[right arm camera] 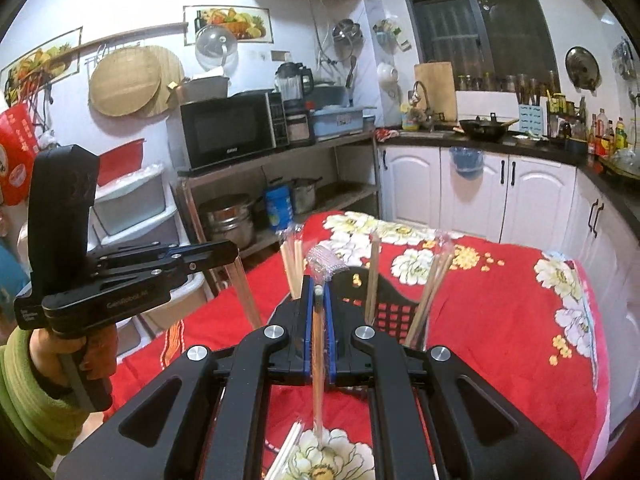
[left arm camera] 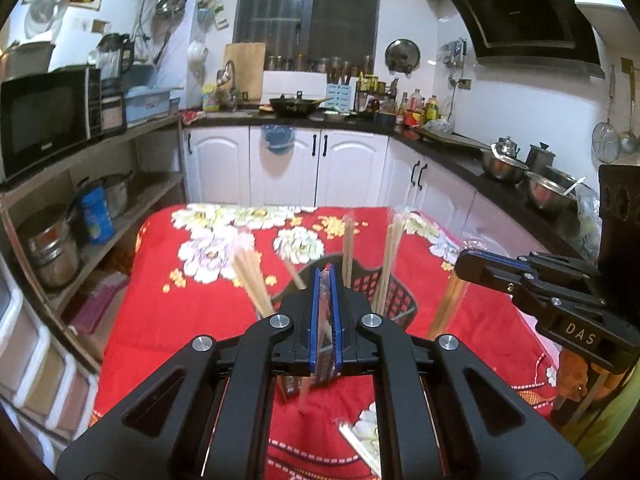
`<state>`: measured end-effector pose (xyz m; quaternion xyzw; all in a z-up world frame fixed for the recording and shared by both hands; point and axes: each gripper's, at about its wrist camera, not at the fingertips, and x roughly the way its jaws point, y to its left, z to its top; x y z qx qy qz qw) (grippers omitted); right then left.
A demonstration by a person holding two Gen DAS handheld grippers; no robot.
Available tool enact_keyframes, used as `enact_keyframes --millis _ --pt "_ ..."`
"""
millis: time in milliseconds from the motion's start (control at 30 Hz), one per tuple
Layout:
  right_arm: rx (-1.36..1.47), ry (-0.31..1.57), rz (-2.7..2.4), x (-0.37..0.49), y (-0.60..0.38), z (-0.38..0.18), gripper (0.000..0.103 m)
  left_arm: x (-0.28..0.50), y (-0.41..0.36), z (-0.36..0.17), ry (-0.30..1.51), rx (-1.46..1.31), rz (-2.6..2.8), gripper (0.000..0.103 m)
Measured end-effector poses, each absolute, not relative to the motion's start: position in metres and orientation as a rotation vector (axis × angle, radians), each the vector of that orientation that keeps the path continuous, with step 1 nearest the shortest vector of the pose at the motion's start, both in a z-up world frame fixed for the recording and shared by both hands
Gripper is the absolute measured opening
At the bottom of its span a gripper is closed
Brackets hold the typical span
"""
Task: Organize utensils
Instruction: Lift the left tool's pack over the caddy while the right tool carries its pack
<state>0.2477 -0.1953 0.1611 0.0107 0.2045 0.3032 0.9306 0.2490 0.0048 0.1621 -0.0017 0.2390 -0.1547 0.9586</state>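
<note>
The left gripper (left arm camera: 326,276) and right gripper (right arm camera: 318,286) each clamp a plastic-wrapped chopstick pair (right arm camera: 317,368) above the black lattice utensil basket (right arm camera: 394,304), which holds more upright pairs on a red floral tablecloth (right arm camera: 500,304).

Wrapped chopsticks (right arm camera: 318,344) hang upright, pinched in my right gripper (right arm camera: 319,292); another wrapped pair (left arm camera: 326,320) is clamped in my left gripper (left arm camera: 327,276). More packets (left arm camera: 252,280) lean in the black basket (left arm camera: 394,300) on the table (left arm camera: 180,320).
</note>
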Motion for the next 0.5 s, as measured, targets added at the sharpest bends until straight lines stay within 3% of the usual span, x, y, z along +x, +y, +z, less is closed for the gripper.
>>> enact_keyframes --millis 500 --pt "0.054 0.319 0.567 0.27 -0.218 0.202 0.006 0.279 -0.014 0.212 0.377 -0.004 -0.331 0.003"
